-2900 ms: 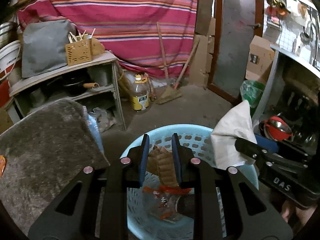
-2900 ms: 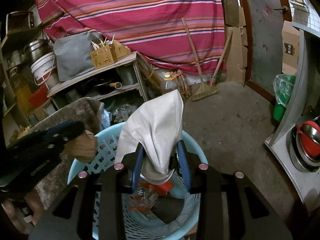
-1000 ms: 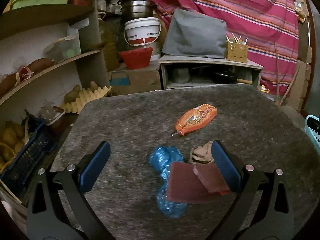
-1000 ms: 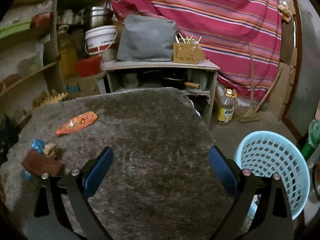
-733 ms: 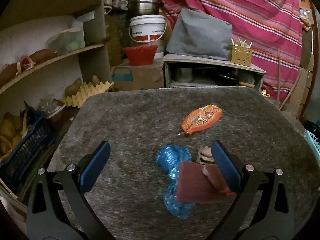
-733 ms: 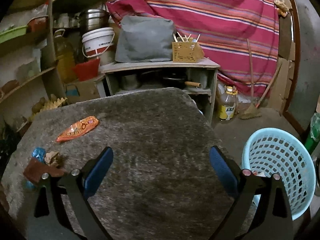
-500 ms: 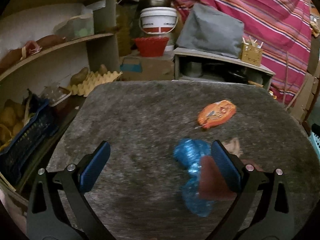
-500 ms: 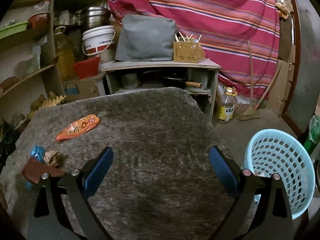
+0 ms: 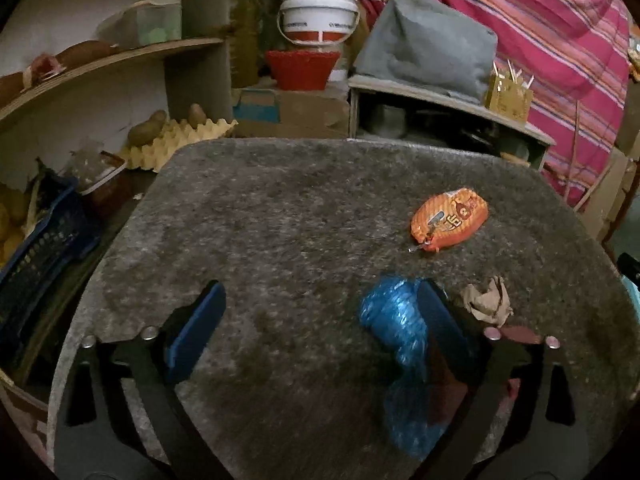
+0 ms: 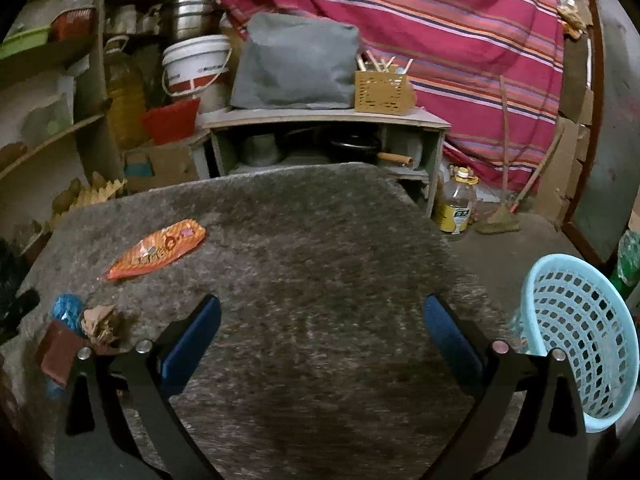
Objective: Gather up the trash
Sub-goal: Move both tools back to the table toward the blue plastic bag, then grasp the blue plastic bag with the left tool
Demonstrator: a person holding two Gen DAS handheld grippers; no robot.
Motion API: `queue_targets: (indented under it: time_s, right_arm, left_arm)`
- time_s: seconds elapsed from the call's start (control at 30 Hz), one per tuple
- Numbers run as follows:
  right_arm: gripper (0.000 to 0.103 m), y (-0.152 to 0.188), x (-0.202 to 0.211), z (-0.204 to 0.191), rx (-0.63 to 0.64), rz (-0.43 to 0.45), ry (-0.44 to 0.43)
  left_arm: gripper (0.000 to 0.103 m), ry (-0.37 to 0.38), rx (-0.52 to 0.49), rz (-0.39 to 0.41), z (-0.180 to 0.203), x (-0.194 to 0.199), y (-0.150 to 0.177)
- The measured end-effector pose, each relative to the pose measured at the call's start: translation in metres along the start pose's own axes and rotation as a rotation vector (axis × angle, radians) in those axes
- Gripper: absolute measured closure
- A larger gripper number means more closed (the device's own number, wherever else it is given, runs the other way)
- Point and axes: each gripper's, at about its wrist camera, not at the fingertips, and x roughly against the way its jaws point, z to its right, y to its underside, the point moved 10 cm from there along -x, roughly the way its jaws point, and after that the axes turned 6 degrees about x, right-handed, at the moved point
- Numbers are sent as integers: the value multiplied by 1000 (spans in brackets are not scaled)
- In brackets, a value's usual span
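Observation:
On the grey felt table (image 9: 280, 220) lie an orange snack wrapper (image 9: 448, 220), a blue crumpled plastic bag (image 9: 394, 320), a crumpled brown paper (image 9: 486, 300) and a dark red flat piece (image 10: 58, 350). My left gripper (image 9: 320, 328) is open and empty; its right finger overlaps the blue bag. My right gripper (image 10: 320, 332) is open and empty over the table's middle. It sees the wrapper (image 10: 158, 250), the bag (image 10: 66, 308) and the paper (image 10: 100, 322) at left. The light blue trash basket (image 10: 576, 328) stands on the floor at right.
Shelves with a white bucket (image 9: 318, 16), a red basket (image 9: 302, 70), egg trays (image 9: 172, 142) and a blue crate (image 9: 36, 256) stand left and behind. A low cabinet (image 10: 320, 136), a bottle (image 10: 458, 200) and a broom (image 10: 504, 208) stand behind the table.
Both grippers let go of their trash over the basket and swung back to the table, open. In the last second the left view has shifted left, so the trash sits further right.

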Motion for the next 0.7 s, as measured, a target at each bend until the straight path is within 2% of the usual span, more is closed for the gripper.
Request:
queue_targets:
  time_s: [0.1,0.23,0.33,0.4,0.43,0.6,0.7]
  right_arm:
    - [4,0,-2,-9,22,-9,-10]
    - [4,1,-4,-17,43,-14,-19]
    - [4,2,-5,-21,52,-23,-28]
    - [4,4,-5,-24,60,-28,-33]
    - [4,5,-4,-25,63,-31,-37]
    - [4,9,0,-32,102,-34,-45]
    - [4,11,4,-36,109,-32,-58]
  left_arm:
    - [25,33,-3,-51,8,-15,4]
    - [31,85,-30,-110,25,-23,17]
    - [49,89,-70,-106,35,-20,25]
    - [69,128,-68,-127,40,-22,30]
    - [74,149,-57,-145,43,-24,33]
    - [81,184,-42,-163,48,-24,33]
    - [84,194,-37,-147,48,-17,28]
